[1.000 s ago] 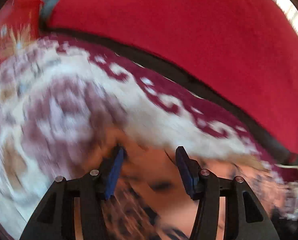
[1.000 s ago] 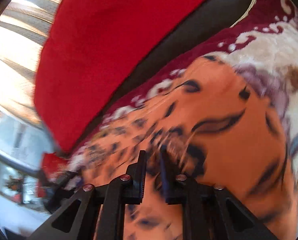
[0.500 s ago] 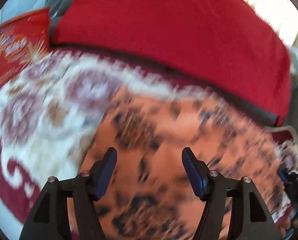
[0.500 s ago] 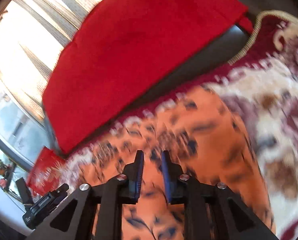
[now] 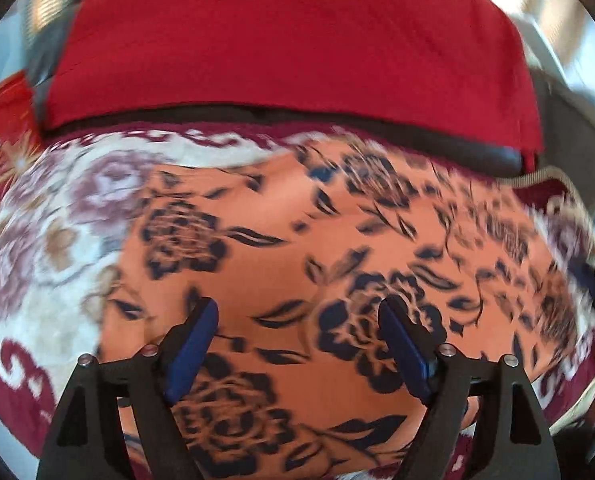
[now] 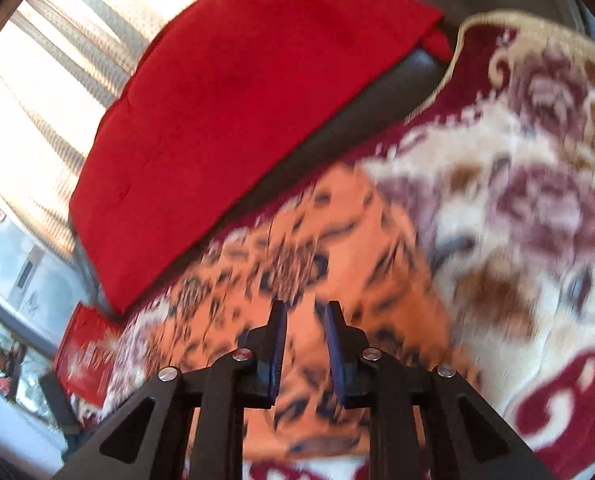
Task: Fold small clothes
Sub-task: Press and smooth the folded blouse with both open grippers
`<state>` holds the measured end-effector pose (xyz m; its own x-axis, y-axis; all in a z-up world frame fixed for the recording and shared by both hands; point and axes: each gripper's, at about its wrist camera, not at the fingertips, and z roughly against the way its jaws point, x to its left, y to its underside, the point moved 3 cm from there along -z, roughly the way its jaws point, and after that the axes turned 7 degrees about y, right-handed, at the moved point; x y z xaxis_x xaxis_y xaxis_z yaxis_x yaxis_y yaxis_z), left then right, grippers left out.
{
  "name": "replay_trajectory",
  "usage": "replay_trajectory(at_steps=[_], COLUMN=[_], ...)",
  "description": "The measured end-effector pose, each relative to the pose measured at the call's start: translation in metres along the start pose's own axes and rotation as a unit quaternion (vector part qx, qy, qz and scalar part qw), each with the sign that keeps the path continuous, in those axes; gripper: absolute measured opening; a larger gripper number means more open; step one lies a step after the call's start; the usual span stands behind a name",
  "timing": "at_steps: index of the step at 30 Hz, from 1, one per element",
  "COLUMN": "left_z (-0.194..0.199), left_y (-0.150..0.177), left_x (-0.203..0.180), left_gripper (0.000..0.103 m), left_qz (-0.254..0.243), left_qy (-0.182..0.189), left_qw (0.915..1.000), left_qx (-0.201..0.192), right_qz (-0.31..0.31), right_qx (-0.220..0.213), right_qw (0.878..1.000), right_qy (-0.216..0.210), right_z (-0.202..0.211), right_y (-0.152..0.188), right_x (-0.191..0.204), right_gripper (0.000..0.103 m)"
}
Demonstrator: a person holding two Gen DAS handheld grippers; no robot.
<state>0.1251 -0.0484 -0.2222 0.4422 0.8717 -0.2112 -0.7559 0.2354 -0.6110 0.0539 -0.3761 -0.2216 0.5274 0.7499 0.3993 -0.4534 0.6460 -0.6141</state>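
An orange garment with a dark blue flower print [image 5: 305, 248] lies spread flat on a patterned blanket. My left gripper [image 5: 297, 312] hangs above its near part, wide open and empty. In the right wrist view the same garment [image 6: 297, 264] lies below my right gripper [image 6: 303, 312], whose jaws stand a narrow gap apart with nothing between them. Both views are blurred by motion.
The cream and maroon floral blanket [image 5: 45, 248] covers the surface under the garment; it also shows in the right wrist view [image 6: 537, 208]. A red cushion [image 5: 289, 40] lies along the dark sofa back behind. A bright window with blinds [image 6: 37, 80] is to the left.
Both grippers have risen and pulled back from the garment. The left gripper has opened wider. The right gripper, nearly shut low on the cloth before, has opened a little and holds nothing.
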Motion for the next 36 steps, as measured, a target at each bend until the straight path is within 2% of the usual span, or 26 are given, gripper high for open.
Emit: replay_trajectory(at_steps=[1,3,5,7,11,13,14,16,19,22,25,28,30,32,34,35,36], left_z=[-0.01,-0.026,-0.027,-0.026,-0.022,-0.019,-0.021,-0.034,-0.03,-0.023,-0.002,0.016,0.017,0.011,-0.014,-0.019,-0.014], left_y=[0.001,0.003,0.0,-0.002,-0.011,-0.015,-0.015,-0.01,-0.01,-0.009,-0.008,-0.011,-0.013,-0.011,0.0,0.0,0.001], left_x=[-0.005,-0.008,-0.006,-0.006,-0.011,-0.012,-0.011,-0.007,0.0,0.001,-0.005,-0.011,-0.014,-0.024,-0.031,-0.029,-0.033], left_gripper=[0.083,0.095,0.101,0.101,0.101,0.101,0.101,0.103,0.103,0.103,0.103,0.103,0.103,0.103,0.103,0.103,0.103], left_qz=[-0.011,-0.019,-0.016,-0.02,-0.038,-0.051,-0.051,-0.035,-0.007,-0.018,-0.045,-0.045,-0.048,-0.062,-0.073,-0.075,-0.075], left_qy=[-0.009,-0.036,-0.047,-0.041,-0.047,-0.053,-0.056,-0.058,-0.046,-0.062,-0.083,-0.099,-0.106,-0.13,-0.14,-0.157,-0.167], left_qw=[0.9998,0.999,0.9987,0.9989,0.9981,0.9971,0.9969,0.9977,0.9989,0.9979,0.9954,0.9937,0.9929,0.9895,0.9857,0.9822,0.9813], left_qx=[0.011,0.02,0.007,0.013,-0.003,-0.019,-0.02,0.005,0.003,0.0,-0.019,-0.026,-0.024,-0.013,0.058,0.071,0.06], right_qz=[-0.005,-0.028,-0.069,-0.082,-0.049,-0.054,-0.058,-0.05,-0.044,-0.048,-0.011,0.037,0.04,0.026,0.025,0.023,0.018], right_qx=[-0.001,0.021,0.102,0.086,0.038,0.046,0.065,0.096,0.088,0.079,0.041,0.03,0.04,0.09,0.152,0.146,0.141], right_qw=[1.0,0.999,0.992,0.993,0.998,0.997,0.996,0.993,0.995,0.995,0.999,0.999,0.998,0.995,0.988,0.989,0.99], right_qy=[0.002,0.003,0.027,0.02,0.021,0.023,0.027,0.042,0.035,0.031,0.006,-0.026,-0.032,-0.033,-0.015,-0.012,-0.011], right_z=[-0.011,-0.029,-0.068,-0.069,-0.069,-0.08,-0.091,-0.108,-0.099,-0.071,-0.041,-0.02,-0.016,-0.032,-0.056,-0.057,-0.054], right_y=[-0.007,-0.012,-0.008,-0.016,-0.042,-0.049,-0.049,-0.041,-0.041,-0.026,-0.015,0.004,0.02,0.034,0.046,0.046,0.045], right_x=[-0.001,-0.008,-0.022,-0.021,-0.004,-0.004,-0.006,-0.009,-0.005,-0.003,0.012,0.024,0.025,0.023,0.019,0.019,0.02], right_gripper=[0.023,0.025,0.027,0.027,0.028,0.028,0.028,0.029,0.029,0.03,0.03,0.03,0.03,0.03,0.034,0.034,0.034])
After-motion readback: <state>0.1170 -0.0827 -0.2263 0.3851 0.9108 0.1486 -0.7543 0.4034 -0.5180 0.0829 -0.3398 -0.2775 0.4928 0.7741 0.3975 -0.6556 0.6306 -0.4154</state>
